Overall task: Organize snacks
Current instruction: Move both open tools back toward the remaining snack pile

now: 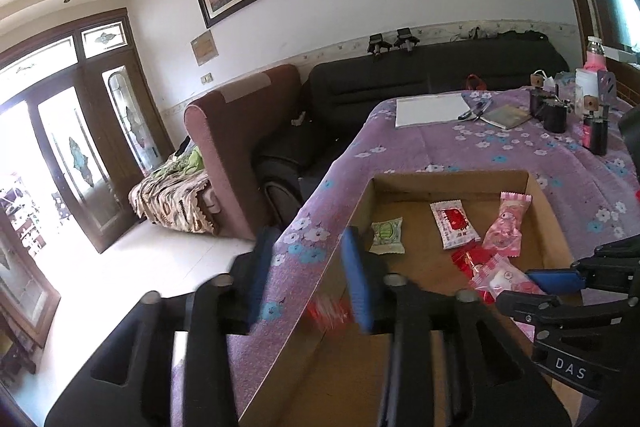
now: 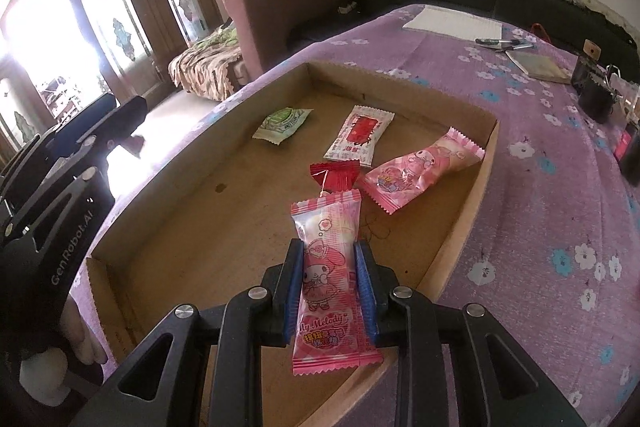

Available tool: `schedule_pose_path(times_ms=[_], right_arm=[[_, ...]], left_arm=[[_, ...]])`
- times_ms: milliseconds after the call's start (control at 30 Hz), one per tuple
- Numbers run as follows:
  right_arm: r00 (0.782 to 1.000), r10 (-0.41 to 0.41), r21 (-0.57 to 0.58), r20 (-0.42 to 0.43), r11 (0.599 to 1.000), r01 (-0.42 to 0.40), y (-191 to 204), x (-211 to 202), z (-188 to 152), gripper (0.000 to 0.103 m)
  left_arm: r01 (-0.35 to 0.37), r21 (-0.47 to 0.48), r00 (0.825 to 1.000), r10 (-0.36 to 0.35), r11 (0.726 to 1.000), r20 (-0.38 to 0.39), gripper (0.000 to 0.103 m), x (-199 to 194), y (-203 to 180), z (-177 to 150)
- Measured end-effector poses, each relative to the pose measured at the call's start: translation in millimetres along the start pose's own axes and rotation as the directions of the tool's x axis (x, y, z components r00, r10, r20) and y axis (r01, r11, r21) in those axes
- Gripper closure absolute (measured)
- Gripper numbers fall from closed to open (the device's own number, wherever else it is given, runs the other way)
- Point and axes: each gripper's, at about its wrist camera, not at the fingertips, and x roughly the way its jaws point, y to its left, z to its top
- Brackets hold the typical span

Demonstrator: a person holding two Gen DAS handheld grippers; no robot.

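Clamped between the right gripper's (image 2: 329,291) blue pads, a pink My Melody packet (image 2: 326,279) hangs over the cardboard tray (image 2: 456,243) (four other snacks lie inside). Left gripper (image 1: 308,275) straddles the tray's wall, jaws apart, holding nothing.

"My Melody" on pink snack packet (image 2: 326,291); "GenRobot.AI" on left gripper (image 2: 72,247); "DAS" on right gripper (image 1: 570,367)
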Motion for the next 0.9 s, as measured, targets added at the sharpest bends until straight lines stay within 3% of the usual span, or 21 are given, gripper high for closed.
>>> schedule_pose_path(times_ms=[33,67,200,333,433,500,533,567,600,700,733,800,833,900], right_arm=[[1.000,0.001,0.001,0.004,1.000,-0.001,0.0,-0.8,0.1,0.075],[1.000,0.003,0.002,0.008,1.000,-0.003,0.1,-1.4,0.3,0.075],[0.999,0.017,0.002,0.028,1.000,-0.017,0.9,-9.1,0.6,0.066],[0.997,0.021,0.004,0.075,1.000,-0.021,2.4,-27.5,-0.5,0.064],[0.992,0.004,0.006,0.126,1.000,-0.005,0.7,-48.1,-4.9,0.055],[0.987,-0.012,0.016,0.159,1.000,0.009,-3.3,-62.4,-10.4,0.052],[0.984,-0.027,0.018,0.174,1.000,0.024,-6.5,-70.9,-15.8,0.051],[0.983,-0.035,0.021,0.182,0.999,0.032,-9.0,-75.8,-19.4,0.051],[0.979,-0.053,0.026,0.197,0.998,0.048,-14.2,-85.0,-27.9,0.051],[0.972,-0.089,0.058,0.216,0.995,0.078,-32.3,-104.3,-51.1,0.047],[0.971,-0.098,0.069,0.219,0.994,0.085,-37.5,-108.9,-57.3,0.046],[0.966,-0.128,0.108,0.224,0.989,0.106,-54.7,-121.5,-75.9,0.046],[0.965,-0.143,0.130,0.221,0.985,0.117,-64.6,-126.9,-85.4,0.046],[0.964,-0.162,0.167,0.213,0.978,0.128,-80.9,-133.6,-99.3,0.046]], left_arm=[[-0.007,-0.003,1.000,0.007,1.000,0.005,0.038,-1.6,1.2,0.2],[-0.016,-0.005,1.000,0.016,1.000,0.016,0.027,-4.4,1.6,0.3],[-0.030,0.003,0.998,0.030,1.000,0.057,0.023,-14.4,1.4,2.1],[0.006,0.006,0.995,-0.007,1.000,0.101,0.023,-29.4,-0.4,4.9],[0.161,0.028,0.972,-0.163,0.987,0.170,0.023,-52.8,-2.6,8.9],[0.338,0.066,0.913,-0.344,0.939,0.221,0.024,-72.5,-3.4,10.1],[0.475,0.107,0.840,-0.487,0.873,0.239,0.024,-85.4,-4.5,10.0],[0.559,0.138,0.783,-0.575,0.818,0.235,0.024,-93.1,-6.2,9.7],[0.638,0.178,0.715,-0.662,0.749,0.222,0.024,-103.5,-10.6,8.7],[0.731,0.303,0.580,-0.790,0.612,0.198,0.024,-135.5,-27.8,1.0],[0.742,0.339,0.544,-0.815,0.578,0.200,0.024,-146.0,-32.6,-2.0],[0.766,0.416,0.445,-0.871,0.490,0.207,0.024,-171.2,-42.0,-9.6],[0.773,0.436,0.413,-0.887,0.461,0.207,0.024,-177.7,-44.9,-12.1],[0.793,0.489,0.311,-0.932,0.363,0.186,0.024,-198.5,-56.2,-15.6]])
